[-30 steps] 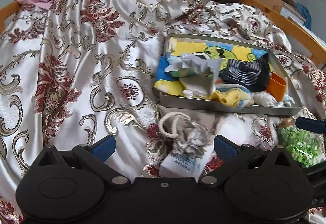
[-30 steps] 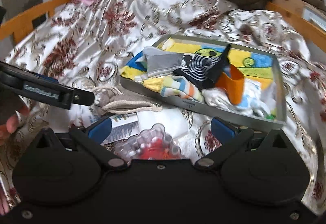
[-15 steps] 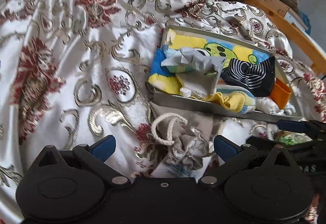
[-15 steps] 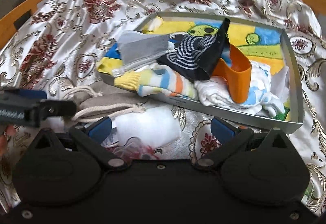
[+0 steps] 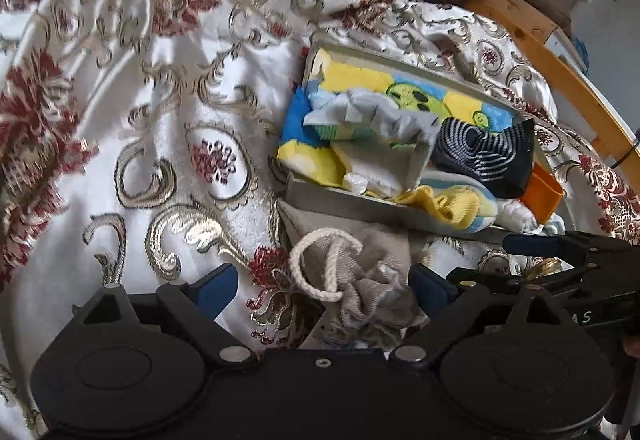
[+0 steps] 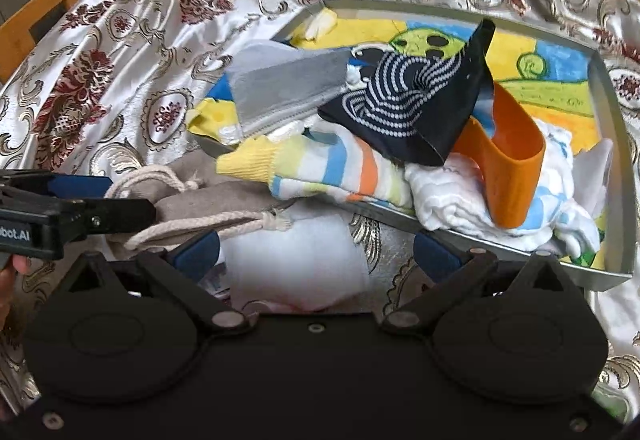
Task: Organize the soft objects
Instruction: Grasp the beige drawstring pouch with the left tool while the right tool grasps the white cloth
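Left gripper, low centre of the left wrist view: jaws wide but closing, straddling the gathered neck of the grey drawstring pouch, pads not yet pressing. Pouch lies on the patterned bedspread, just below the near wall of the metal tray, which is heaped with socks. Best handling, by judgement: close on the bunched neck below the cord loop, not on the loose cord. Right gripper, low centre of its view: jaws released over a white soft item. Against the earlier frames: both grippers sit lower and nearer; the left jaws stand narrower.
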A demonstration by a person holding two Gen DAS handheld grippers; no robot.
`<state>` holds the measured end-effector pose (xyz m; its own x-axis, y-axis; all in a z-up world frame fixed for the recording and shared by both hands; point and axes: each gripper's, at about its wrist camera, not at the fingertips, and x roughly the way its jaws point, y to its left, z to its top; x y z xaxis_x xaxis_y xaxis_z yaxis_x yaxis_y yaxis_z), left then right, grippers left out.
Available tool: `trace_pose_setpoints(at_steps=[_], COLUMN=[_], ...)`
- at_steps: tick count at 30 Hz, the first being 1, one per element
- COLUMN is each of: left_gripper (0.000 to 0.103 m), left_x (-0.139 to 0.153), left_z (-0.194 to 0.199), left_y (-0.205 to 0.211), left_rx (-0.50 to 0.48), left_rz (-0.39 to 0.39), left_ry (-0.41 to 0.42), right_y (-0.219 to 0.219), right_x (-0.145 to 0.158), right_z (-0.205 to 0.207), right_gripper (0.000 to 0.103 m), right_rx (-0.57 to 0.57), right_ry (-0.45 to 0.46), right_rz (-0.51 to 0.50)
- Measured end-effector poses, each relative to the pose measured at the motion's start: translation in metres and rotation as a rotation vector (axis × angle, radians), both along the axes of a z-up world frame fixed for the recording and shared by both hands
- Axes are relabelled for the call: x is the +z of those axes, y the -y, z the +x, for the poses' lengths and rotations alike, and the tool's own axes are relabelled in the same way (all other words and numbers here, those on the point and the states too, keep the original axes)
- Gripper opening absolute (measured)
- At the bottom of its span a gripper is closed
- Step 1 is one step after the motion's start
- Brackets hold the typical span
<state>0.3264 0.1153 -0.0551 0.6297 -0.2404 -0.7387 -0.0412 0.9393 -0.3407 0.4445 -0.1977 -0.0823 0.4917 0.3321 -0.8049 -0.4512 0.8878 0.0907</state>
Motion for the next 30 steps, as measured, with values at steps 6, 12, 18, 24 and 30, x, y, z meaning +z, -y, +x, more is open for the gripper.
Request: trace_pose_setpoints(at_steps=[6,12,18,24,30], left_gripper=[0.091,0.080,0.071,0.056,0.050], left_x=[-0.010,-0.013,-0.012,-0.008,-0.007], left_z=[0.005,0.005,0.004,0.003,0.002], left_y=[-0.011,-0.010,-0.009,-0.009,-0.011], left_rx=[0.014,-0.005,-0.012,-0.026,-0.018], left_rz=[-0.105,-0.145,-0.160,-0.181,-0.198], left_ry=[-0.029,-0.030,-0.023,-0.009,-0.006], right_y=[-0.010,-0.030,-0.034,-0.023,-0.003], right_x=[-0.003,-0.003,-0.012,-0.012,-0.021], right_z=[0.007,0.004,0.003,0.002,0.008], right_gripper=[0.102,0.102,0.097,0.088,0.077], right_rx=[0.062,0.091,0.085,0.061,0.027], right_ry=[-0.036,-0.033,-0.061,-0.087,-0.152], right_rz=[-0.048,-0.132,-0.148,-0.093,0.006])
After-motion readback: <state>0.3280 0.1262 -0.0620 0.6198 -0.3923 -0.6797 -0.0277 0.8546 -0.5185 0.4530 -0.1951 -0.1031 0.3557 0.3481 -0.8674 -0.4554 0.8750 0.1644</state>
